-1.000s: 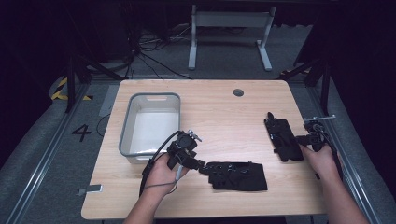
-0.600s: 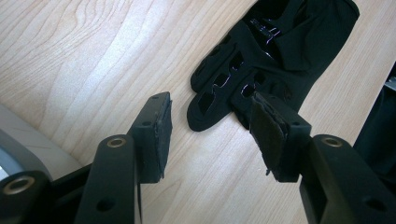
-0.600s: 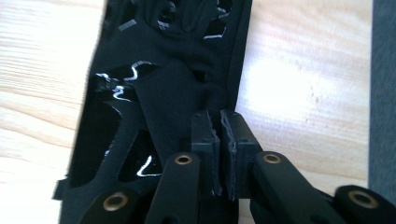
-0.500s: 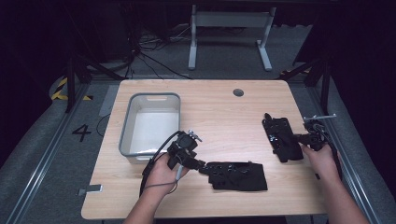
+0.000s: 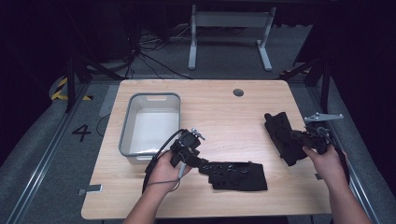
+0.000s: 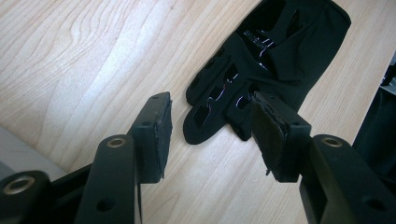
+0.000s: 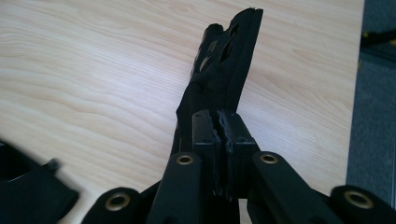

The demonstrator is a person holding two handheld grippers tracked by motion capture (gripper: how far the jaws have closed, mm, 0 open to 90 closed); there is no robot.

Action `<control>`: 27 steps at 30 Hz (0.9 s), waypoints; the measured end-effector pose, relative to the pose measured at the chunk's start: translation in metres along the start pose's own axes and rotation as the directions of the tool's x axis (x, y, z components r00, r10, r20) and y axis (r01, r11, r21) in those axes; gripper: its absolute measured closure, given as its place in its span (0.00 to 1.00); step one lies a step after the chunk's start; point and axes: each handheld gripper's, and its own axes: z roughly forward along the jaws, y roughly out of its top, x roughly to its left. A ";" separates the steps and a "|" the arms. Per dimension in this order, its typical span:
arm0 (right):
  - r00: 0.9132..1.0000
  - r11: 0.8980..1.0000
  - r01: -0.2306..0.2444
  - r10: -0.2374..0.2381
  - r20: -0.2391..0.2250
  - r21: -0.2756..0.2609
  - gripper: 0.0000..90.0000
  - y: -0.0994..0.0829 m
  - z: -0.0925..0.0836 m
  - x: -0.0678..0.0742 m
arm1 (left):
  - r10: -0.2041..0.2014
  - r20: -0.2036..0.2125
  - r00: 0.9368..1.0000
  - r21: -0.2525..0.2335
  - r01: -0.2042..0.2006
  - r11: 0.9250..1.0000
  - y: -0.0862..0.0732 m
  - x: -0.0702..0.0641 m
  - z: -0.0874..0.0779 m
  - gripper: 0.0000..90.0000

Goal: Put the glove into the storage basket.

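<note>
The right gripper [image 5: 299,138] has just been closing, and its jaws are now clamped on the edge of a black fabric glove with cut-out holes [image 5: 281,135]. In the right gripper view that glove [image 7: 224,70] stands up from between the pressed-together pads and stretches away ahead of the gripper [image 7: 218,135], above the light wooden bench [image 5: 219,112].

The left gripper [image 5: 201,164] has its jaws parted, with nothing pinched between them. A second black perforated fabric glove [image 5: 236,175] lies flat on the bench just ahead of it. In the left gripper view this glove's [image 6: 261,70] finger ends reach toward the gap between the pads, one finger lying close beside the right-hand pad; whether it touches that pad I cannot tell.

Beyond the left gripper's hand [image 5: 163,170], on its far side from the flat glove, sits a grey rectangular plastic tub [image 5: 127,122] on the bench. The two gloves are well apart.
</note>
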 end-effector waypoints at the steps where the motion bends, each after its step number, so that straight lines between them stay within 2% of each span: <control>1: 1.000 1.000 0.019 -0.019 -0.003 -0.006 0.95 0.001 -0.004 0.005 | 0.004 0.002 1.000 0.000 -0.004 1.000 0.001 0.000 0.000 0.54; 2: 1.000 1.000 0.019 -0.019 -0.003 -0.006 0.95 0.001 -0.004 0.005 | 0.004 0.002 1.000 0.000 -0.004 1.000 0.001 0.000 0.000 0.54; 3: 0.998 0.999 0.049 -0.050 -0.023 -0.017 0.95 0.002 -0.010 0.014 | 0.005 0.003 1.000 0.000 -0.005 1.000 0.002 0.000 0.000 0.54; 4: 0.998 0.999 0.049 -0.050 -0.023 -0.017 0.95 0.002 -0.010 0.014 | 0.005 0.003 1.000 0.000 -0.005 1.000 0.002 0.000 0.000 0.54; 6: 0.996 0.996 0.079 -0.080 -0.050 -0.028 0.95 0.004 -0.016 0.025 | 0.010 0.003 1.000 -0.001 -0.010 1.000 0.004 -0.001 0.001 0.54; 7: 0.992 0.995 0.092 -0.096 -0.086 -0.043 0.95 0.005 -0.022 0.033 | 0.011 0.009 1.000 -0.003 -0.011 1.000 0.005 -0.001 0.001 0.55; 8: 0.992 0.995 0.092 -0.096 -0.086 -0.043 0.95 0.005 -0.022 0.033 | 0.012 0.008 1.000 -0.003 -0.011 1.000 0.005 -0.001 0.001 0.55; 9: 0.988 0.993 0.105 -0.110 -0.110 -0.053 0.95 0.006 -0.026 0.040 | 0.011 0.007 1.000 -0.002 -0.011 1.000 0.005 -0.001 0.001 0.55; 13: 0.979 0.987 0.146 -0.153 -0.135 -0.061 0.95 0.007 -0.031 0.056 | 0.015 0.009 1.000 -0.004 -0.015 1.000 0.006 0.000 0.001 0.55; 14: 0.979 0.987 0.146 -0.153 -0.135 -0.061 0.95 0.007 -0.031 0.056 | 0.015 0.009 1.000 -0.004 -0.015 1.000 0.006 0.000 0.001 0.55; 15: 0.975 0.985 0.163 -0.170 -0.140 -0.058 0.95 0.007 -0.031 0.062 | 0.015 0.010 1.000 -0.004 -0.015 1.000 0.006 0.000 0.001 0.55; 18: 0.968 0.980 0.190 -0.196 -0.154 -0.055 0.95 0.006 -0.029 0.069 | 0.014 0.005 1.000 -0.006 -0.014 1.000 0.007 0.000 0.000 0.56; 21: 0.964 0.974 0.226 -0.228 -0.139 -0.034 0.95 0.005 -0.026 0.076 | 0.013 0.002 1.000 -0.007 -0.013 1.000 0.008 0.000 0.001 0.57; 25: 0.960 0.970 0.241 -0.242 -0.141 -0.025 0.95 0.003 -0.022 0.082 | 0.017 0.005 1.000 -0.003 -0.017 1.000 0.008 0.000 0.002 0.57; 27: 0.953 0.964 0.266 -0.264 -0.145 -0.007 0.95 0.002 -0.019 0.089 | 0.017 0.005 1.000 -0.005 -0.017 1.000 0.009 -0.001 0.002 0.57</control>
